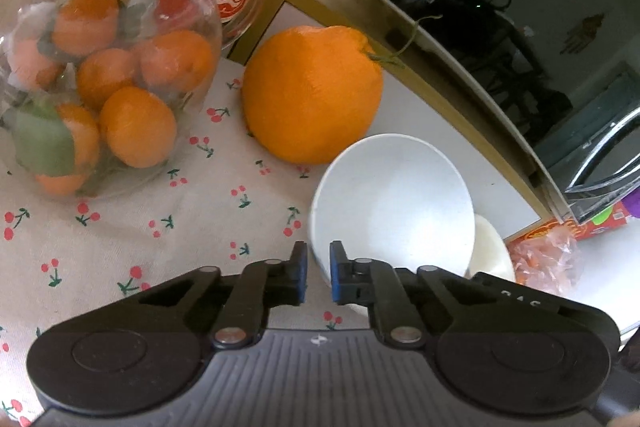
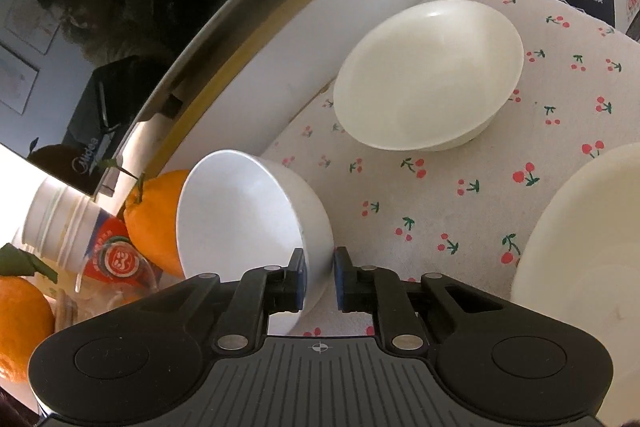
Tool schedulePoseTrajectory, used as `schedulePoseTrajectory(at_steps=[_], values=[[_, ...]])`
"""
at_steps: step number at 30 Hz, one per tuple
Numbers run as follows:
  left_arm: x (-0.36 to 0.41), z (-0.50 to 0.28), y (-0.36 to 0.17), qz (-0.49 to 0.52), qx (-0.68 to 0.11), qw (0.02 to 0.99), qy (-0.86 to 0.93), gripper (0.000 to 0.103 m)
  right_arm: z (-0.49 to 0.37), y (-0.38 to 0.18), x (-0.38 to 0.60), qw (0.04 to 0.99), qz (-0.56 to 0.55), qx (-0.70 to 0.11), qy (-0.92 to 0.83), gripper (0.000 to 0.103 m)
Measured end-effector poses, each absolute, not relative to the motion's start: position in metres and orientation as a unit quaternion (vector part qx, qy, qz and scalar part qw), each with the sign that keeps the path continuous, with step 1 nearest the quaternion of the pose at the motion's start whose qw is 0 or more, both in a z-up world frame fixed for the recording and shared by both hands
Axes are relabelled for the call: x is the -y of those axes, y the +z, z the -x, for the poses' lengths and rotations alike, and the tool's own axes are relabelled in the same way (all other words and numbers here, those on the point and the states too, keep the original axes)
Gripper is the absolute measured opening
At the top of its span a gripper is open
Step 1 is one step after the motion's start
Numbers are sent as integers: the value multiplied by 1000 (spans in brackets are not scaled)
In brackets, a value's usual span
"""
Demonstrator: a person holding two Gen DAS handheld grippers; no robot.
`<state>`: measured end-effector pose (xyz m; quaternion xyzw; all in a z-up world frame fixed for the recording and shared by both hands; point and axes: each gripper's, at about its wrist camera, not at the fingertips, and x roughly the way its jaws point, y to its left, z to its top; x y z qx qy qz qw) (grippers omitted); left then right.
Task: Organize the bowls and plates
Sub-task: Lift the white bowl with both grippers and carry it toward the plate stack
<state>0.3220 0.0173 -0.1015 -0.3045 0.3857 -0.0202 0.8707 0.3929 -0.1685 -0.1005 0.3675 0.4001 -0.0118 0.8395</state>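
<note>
Two black grippers hold the same small white round bowl (image 1: 394, 203), one on each side of its rim. The left gripper (image 1: 318, 277) has its blue pads clamped on the near edge of the bowl, with one finger outside the wall and one inside. The right gripper (image 2: 319, 277) pinches the bowl (image 2: 248, 223) the same way, one pad inside and one pad on the outer wall. The bowl is tipped on its side, so its open mouth faces sideways. It sits low over the tabletop, which is covered by a cream cloth with little red cherries (image 2: 440, 195). Just behind the bowl lies a big round orange with a green stem (image 1: 312, 95). Near it stands a clear glass jar full of small oranges and green leaves (image 1: 108, 79). A wide cream-white shallow bowl (image 2: 430, 75) rests on the cloth, well apart from the held bowl. Part of a large cream-white plate (image 2: 580, 247) shows at the right edge. A shiny dark appliance with a curved front (image 1: 500, 27) stands along the back of the tabletop.
</note>
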Motion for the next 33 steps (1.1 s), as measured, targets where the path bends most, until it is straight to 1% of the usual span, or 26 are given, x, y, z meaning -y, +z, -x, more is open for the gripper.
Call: schedulePoseTrajectory(at_steps=[9, 14, 20, 24, 33], values=[[-18, -311, -91, 301, -393, 868, -29, 9, -384, -86, 171, 847, -354, -396, -8, 14], [-13, -296, -74, 280, -391, 876, -31, 9, -374, -72, 169, 848, -352, -398, -4, 14], [-8, -271, -52, 250, -397, 882, -36, 9, -353, -52, 170, 841, -352, -412, -2, 14], [-4, -255, -39, 250, -402, 880, -41, 9, -337, -39, 174, 838, -349, -420, -7, 14], [15, -220, -12, 238, -405, 881, -61, 9, -288, 0, 185, 848, -335, -410, -17, 14]])
